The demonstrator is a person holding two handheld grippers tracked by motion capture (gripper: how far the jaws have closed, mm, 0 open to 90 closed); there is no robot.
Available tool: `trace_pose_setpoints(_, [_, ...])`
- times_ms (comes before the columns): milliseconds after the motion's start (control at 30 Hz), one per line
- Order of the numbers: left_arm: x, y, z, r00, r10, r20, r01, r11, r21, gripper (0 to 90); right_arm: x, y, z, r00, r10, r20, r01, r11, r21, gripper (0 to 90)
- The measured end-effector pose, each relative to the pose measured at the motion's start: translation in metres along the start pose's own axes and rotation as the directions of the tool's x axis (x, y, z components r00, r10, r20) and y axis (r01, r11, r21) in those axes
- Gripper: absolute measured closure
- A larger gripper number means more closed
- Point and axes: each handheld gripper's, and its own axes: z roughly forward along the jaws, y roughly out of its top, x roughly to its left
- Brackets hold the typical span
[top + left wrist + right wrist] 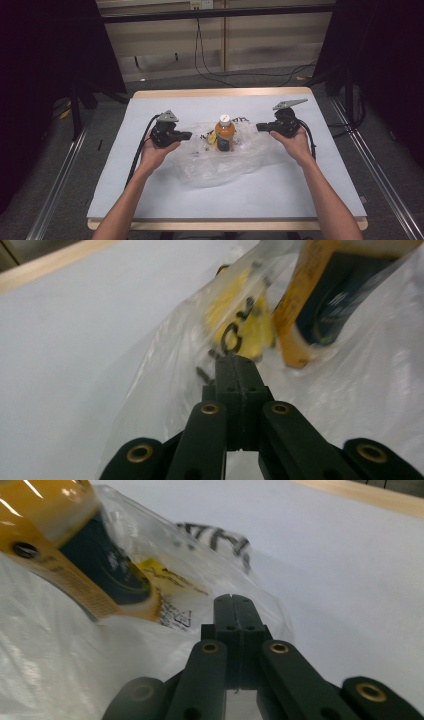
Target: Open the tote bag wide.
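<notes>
A clear plastic bag (220,165) lies crumpled in the middle of the table. An orange bottle (225,132) with a white cap and a dark label stands upright inside it. Beside the bottle in the bag is a small yellow item (212,136). My left gripper (189,134) is at the bag's left edge, its jaws pressed together on the plastic (165,405). At the bag's right edge my right gripper (259,127) is likewise shut on the film (125,645). The left gripper (235,360) and the right gripper (232,597) both see the bottle (320,300) (75,550) close ahead.
A pale mat (300,185) covers the wooden table (220,92). Black printing (215,537) marks the far part of the bag. Metal rails (60,175) run along the floor on both sides. Cables (210,65) lie on the floor behind the table.
</notes>
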Motion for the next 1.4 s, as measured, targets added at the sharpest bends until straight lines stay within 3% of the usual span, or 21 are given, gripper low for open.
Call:
trace_pose_setpoints(200, [-0.023,0.015,0.007,0.9967,0.06,0.055,-0.061,0.998,0.016,90.0,0.011,0.018,-0.004,0.9972,-0.047,-0.058,0.048,0.999,0.005,90.0])
trace_pose_setpoints(267, [-0.035,0.017,0.017,0.9934,0.087,0.075,-0.091,0.9946,0.051,90.0,0.02,0.027,0.01,0.9922,-0.069,-0.104,0.076,0.995,0.067,90.0])
trace_pose_setpoints(300, [-0.046,0.017,0.026,0.9878,0.124,0.095,-0.133,0.9864,0.096,90.0,0.023,0.029,0.017,0.9908,-0.077,-0.111,0.088,0.992,0.091,90.0])
trace_pose_setpoints(400, [-0.054,0.015,0.037,0.9827,0.138,0.124,-0.153,0.9808,0.121,90.0,0.027,0.033,0.032,0.9873,-0.082,-0.136,0.102,0.984,0.143,90.0])
trace_pose_setpoints(500, [-0.064,0.012,0.05,0.9777,0.146,0.151,-0.17,0.9721,0.161,90.0,0.029,0.037,0.059,0.9843,-0.082,-0.156,0.117,0.966,0.232,90.0])
trace_pose_setpoints(567, [-0.074,0.007,0.063,0.9712,0.165,0.172,-0.198,0.9593,0.201,90.0,0.027,0.039,0.084,0.9846,-0.057,-0.165,0.108,0.94,0.322,90.0])
trace_pose_setpoints(600, [-0.078,0.005,0.067,0.9688,0.175,0.176,-0.212,0.9515,0.223,90.0,0.027,0.039,0.093,0.9862,-0.05,-0.158,0.103,0.934,0.343,90.0])
trace_pose_setpoints(633, [-0.078,0.005,0.067,0.9688,0.175,0.176,-0.212,0.9515,0.223,90.0,0.027,0.039,0.093,0.9862,-0.05,-0.158,0.103,0.934,0.343,90.0])
trace_pose_setpoints(667, [-0.081,0.003,0.07,0.9648,0.191,0.18,-0.232,0.942,0.243,90.0,0.026,0.038,0.1,0.9865,-0.05,-0.156,0.105,0.924,0.368,90.0])
trace_pose_setpoints(767, [-0.091,-0.003,0.076,0.9601,0.19,0.205,-0.239,0.9375,0.253,90.0,0.023,0.039,0.119,0.9893,-0.035,-0.142,0.089,0.912,0.4,90.0])
trace_pose_setpoints(833, [-0.103,-0.005,0.076,0.9503,0.215,0.225,-0.272,0.9263,0.261,90.0,0.019,0.042,0.126,0.992,-0.02,-0.125,0.068,0.916,0.395,90.0])
trace_pose_setpoints(900, [-0.12,-0.008,0.071,0.9328,0.254,0.256,-0.322,0.9063,0.274,90.0,0.012,0.05,0.134,0.9978,-0.006,-0.066,0.031,0.922,0.385,90.0])
trace_pose_setpoints(933, [-0.12,-0.008,0.071,0.9328,0.254,0.256,-0.322,0.9063,0.274,90.0,0.012,0.05,0.134,0.9978,-0.006,-0.066,0.031,0.922,0.385,90.0])
trace_pose_setpoints(1000, [-0.132,-0.012,0.067,0.9198,0.268,0.287,-0.346,0.8992,0.269,90.0,0.005,0.054,0.137,0.9999,0.011,-0.012,-0.006,0.929,0.371,90.0])
trace_pose_setpoints(1100, [-0.153,-0.021,0.057,0.8916,0.313,0.327,-0.401,0.8809,0.251,90.0,-0.01,0.059,0.141,0.9994,0.028,0.02,-0.034,0.931,0.364,90.0])
trace_pose_setpoints(1133, [-0.168,-0.026,0.049,0.8721,0.337,0.355,-0.436,0.864,0.252,90.0,-0.012,0.06,0.142,0.999,0.028,0.035,-0.039,0.932,0.36,90.0])
trace_pose_setpoints(1167, [-0.168,-0.026,0.049,0.8721,0.337,0.355,-0.436,0.864,0.252,90.0,-0.015,0.062,0.143,0.9985,0.025,0.048,-0.041,0.932,0.36,90.0])
trace_pose_setpoints(1200, [-0.178,-0.031,0.044,0.8603,0.365,0.356,-0.461,0.8541,0.24,90.0,-0.017,0.063,0.143,0.9975,0.025,0.066,-0.047,0.932,0.359,90.0])
trace_pose_setpoints(1300, [-0.18,-0.034,0.041,0.8588,0.359,0.366,-0.457,0.8596,0.229,90.0,-0.021,0.065,0.145,0.9961,0.027,0.084,-0.055,0.934,0.354,90.0])
trace_pose_setpoints(1367, [-0.18,-0.036,0.04,0.8374,0.352,0.418,-0.469,0.8552,0.22,90.0,-0.024,0.067,0.146,0.9857,0.014,0.168,-0.073,0.936,0.345,90.0])
trace_pose_setpoints(1400, [-0.18,-0.036,0.04,0.8374,0.352,0.418,-0.469,0.8552,0.22,90.0,-0.024,0.067,0.146,0.9857,0.014,0.168,-0.073,0.936,0.345,90.0])
